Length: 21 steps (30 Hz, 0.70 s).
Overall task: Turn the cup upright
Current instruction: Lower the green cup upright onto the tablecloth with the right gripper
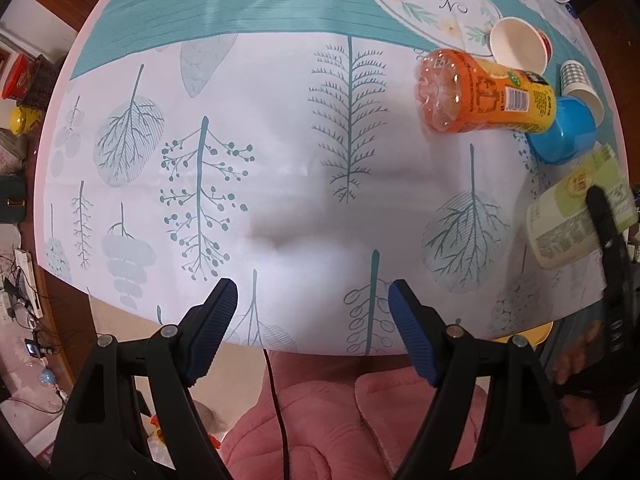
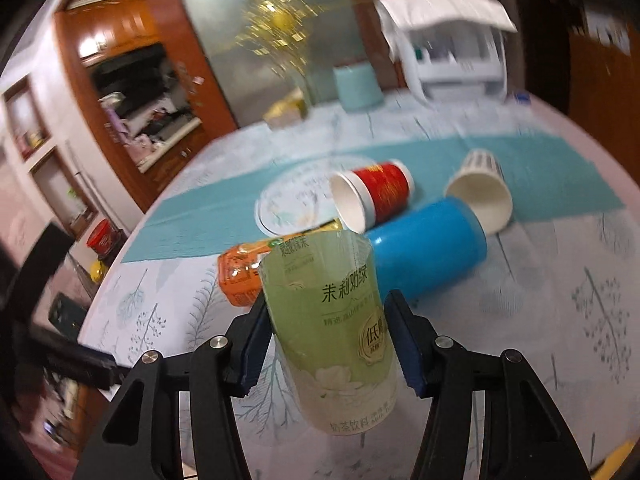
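Observation:
My right gripper [image 2: 330, 344] is shut on a pale green milk-tea cup [image 2: 332, 320], held nearly upright with its open mouth up, above the table near its front edge. The same cup shows at the right edge of the left wrist view [image 1: 576, 216] with a right finger [image 1: 604, 224] across it. My left gripper [image 1: 312, 312] is open and empty over the table's near edge.
On the leaf-print tablecloth [image 1: 280, 184] lie an orange cup [image 1: 480, 96], a blue cup [image 2: 428, 252], a red paper cup [image 2: 376, 196] and a white checked paper cup [image 2: 480, 196], all on their sides. A white printer [image 2: 452, 56] stands at the back.

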Tool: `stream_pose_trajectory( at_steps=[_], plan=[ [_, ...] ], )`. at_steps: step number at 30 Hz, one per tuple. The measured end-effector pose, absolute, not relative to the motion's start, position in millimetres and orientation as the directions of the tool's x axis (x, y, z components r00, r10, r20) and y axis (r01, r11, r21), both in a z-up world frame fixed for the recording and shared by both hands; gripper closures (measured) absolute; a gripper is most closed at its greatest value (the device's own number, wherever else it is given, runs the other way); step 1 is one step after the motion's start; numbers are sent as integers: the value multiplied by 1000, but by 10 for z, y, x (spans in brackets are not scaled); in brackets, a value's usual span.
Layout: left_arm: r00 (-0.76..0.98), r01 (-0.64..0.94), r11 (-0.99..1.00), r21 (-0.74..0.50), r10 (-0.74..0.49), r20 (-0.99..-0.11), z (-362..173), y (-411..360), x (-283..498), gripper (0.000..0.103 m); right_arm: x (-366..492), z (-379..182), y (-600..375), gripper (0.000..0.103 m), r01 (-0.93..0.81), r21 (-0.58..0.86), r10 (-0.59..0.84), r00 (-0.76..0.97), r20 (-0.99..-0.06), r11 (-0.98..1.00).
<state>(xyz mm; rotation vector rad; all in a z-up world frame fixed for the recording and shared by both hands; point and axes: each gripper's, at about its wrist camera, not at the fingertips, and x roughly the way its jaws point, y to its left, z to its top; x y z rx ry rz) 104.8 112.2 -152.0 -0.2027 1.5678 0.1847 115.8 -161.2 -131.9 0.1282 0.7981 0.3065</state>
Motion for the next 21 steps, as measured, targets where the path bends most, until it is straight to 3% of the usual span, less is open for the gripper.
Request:
stream_pose_trajectory(
  at_steps=[6, 16, 19, 21],
  plan=[
    [50, -251, 968, -25, -13, -999, -1409, 1093, 1021, 27, 1018, -1488, -1521, 47, -243, 193, 310, 710, -633, 951],
    [79, -270, 962, -45, -24, -997, -1328, 961, 966, 27, 886, -1584, -1624, 43, -289, 209, 354, 675, -647, 934],
    [89, -273, 960, -58, -35, -995, -1313, 893, 959, 27, 825, -1585, -1632, 39, -324, 192, 365, 650, -666, 926],
    [99, -269, 961, -61, -36, -994, -1298, 832, 956, 27, 790, -1585, -1625, 31, -352, 165, 360, 617, -699, 922]
  ],
)
